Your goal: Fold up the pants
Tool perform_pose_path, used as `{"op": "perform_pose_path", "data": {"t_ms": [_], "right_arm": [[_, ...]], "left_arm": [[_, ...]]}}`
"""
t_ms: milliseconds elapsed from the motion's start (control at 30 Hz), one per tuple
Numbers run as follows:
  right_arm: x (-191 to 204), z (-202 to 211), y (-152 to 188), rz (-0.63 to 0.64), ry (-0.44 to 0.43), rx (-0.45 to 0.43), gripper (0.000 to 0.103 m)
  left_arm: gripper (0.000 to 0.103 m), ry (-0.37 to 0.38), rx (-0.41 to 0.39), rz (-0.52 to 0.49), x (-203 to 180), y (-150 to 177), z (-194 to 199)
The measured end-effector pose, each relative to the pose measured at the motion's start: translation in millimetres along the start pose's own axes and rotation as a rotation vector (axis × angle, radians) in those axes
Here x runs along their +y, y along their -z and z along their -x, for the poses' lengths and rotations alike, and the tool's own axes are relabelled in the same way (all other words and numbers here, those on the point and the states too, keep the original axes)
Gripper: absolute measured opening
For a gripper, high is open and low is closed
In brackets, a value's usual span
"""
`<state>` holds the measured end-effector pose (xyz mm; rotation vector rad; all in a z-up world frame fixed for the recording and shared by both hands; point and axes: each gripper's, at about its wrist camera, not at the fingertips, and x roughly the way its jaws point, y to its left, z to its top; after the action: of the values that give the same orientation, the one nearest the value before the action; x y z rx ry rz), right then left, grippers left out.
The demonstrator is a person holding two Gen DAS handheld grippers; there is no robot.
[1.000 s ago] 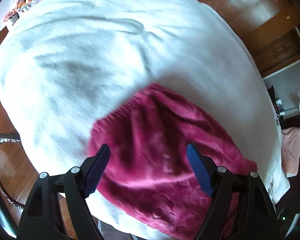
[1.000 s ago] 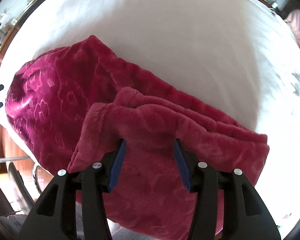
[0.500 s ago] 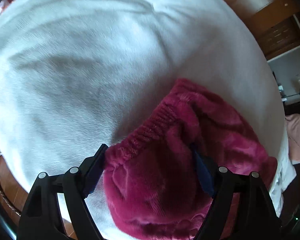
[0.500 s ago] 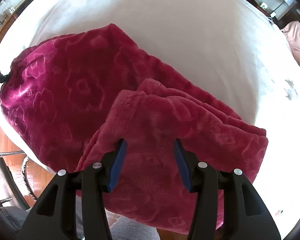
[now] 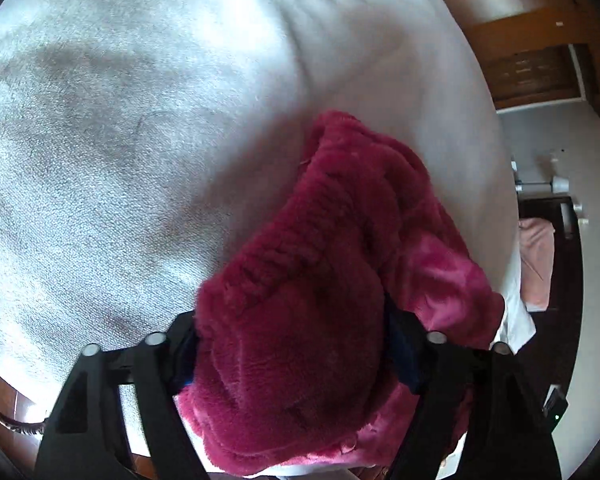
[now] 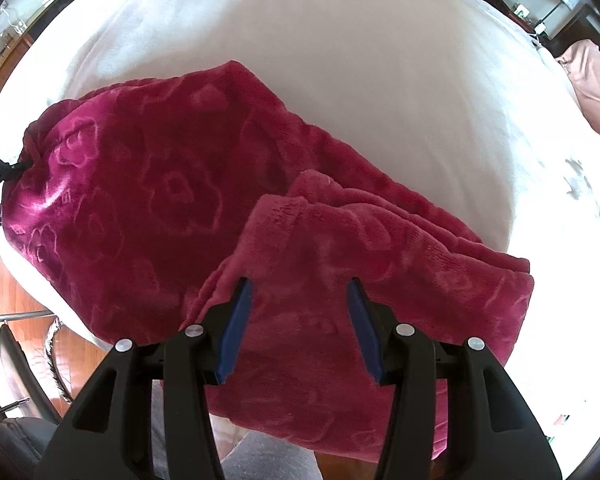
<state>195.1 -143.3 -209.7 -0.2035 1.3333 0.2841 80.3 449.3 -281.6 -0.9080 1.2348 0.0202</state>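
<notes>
The crimson embossed fleece pants (image 6: 148,200) lie on the white-sheeted bed (image 6: 340,60) (pink cloth (image 6: 592,84) far right). The left gripper (image 5: 292,344), jaws wide a second ago, now engulfs the waistband; the right gripper (image 6: 300,320) hovers, jaws parted, empty.

- Your pants (image 6: 172,216) lie on the bed (image 6: 340,60), near its front edge.
- Their folded end lies on top, to the right.
- Your left gripper (image 5: 292,344) holds the waistband at the pants' left end.
- Your right gripper (image 6: 300,320) straddles the folded end.
</notes>
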Motion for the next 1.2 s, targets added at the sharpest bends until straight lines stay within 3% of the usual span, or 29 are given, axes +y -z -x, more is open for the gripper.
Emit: {"op": "perform_pose_path", "data": {"t_ms": [133,333,667,1200], "right_arm": [[3,-2,1,-0.006,0.002,0.002,0.05],[-3,1,6,-0.019,-0.005,-0.016,0.05],[-42,21,12,-0.025,-0.052,-0.106,0.05],[-177,38,94,-0.215,-0.088,-0.138,0.05]], "left_arm": [[0.047,-0.012,0.002,-0.026,-4,2,3],[0.033,-0.024,-0.012,-0.081,-30,2,8],[0.031,0.047,-0.083,-0.172,-109,42,33],[0.03,0.159,-0.095,-0.412,-286,144,18]]}}
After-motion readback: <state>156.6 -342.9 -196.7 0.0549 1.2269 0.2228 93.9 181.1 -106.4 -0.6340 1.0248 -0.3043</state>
